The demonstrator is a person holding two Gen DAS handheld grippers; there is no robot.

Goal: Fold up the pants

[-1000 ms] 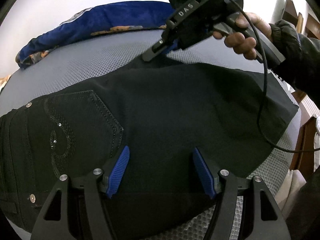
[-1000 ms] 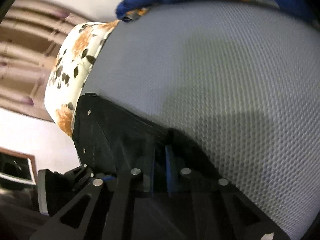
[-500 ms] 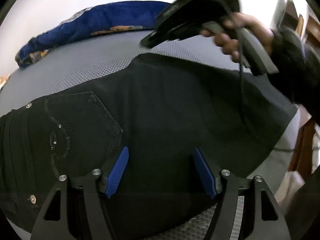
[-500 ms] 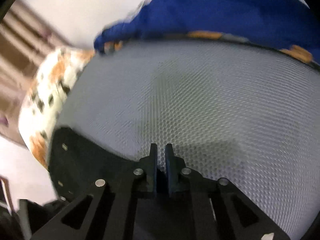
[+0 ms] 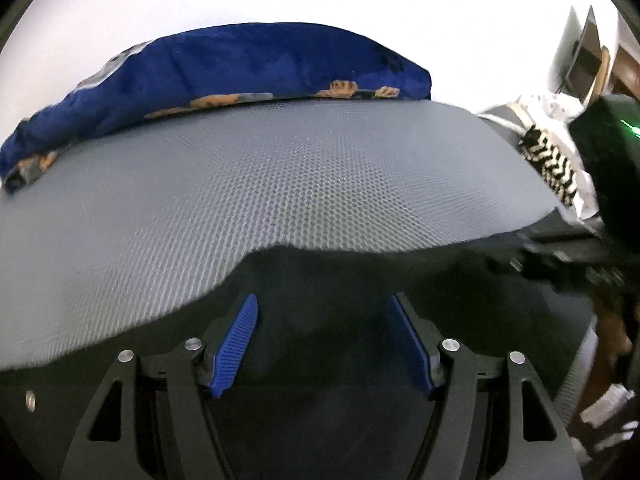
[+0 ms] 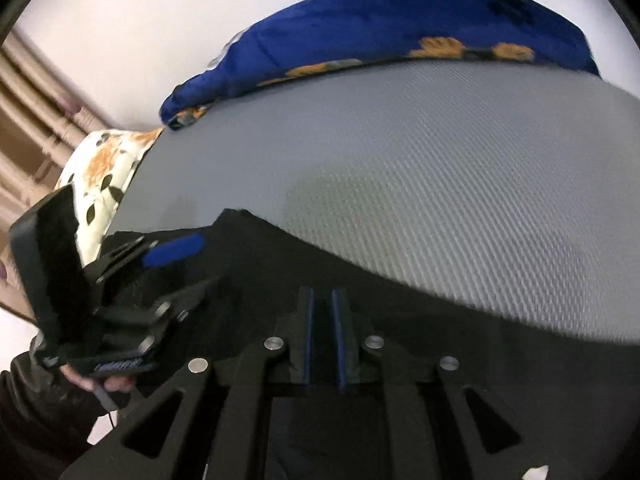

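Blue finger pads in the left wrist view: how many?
2. One blue pad on the left gripper's left finger, the other on its right finger, spread wide over the black pants.

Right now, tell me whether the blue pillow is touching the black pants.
Apart. The left wrist view shows a wide band of bare grey mat between the blue pillow at the far edge and the black pants near the fingers.

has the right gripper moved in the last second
Yes. The right gripper left the pants' far edge near the blue blanket and now sits at the near side, beside the left gripper.
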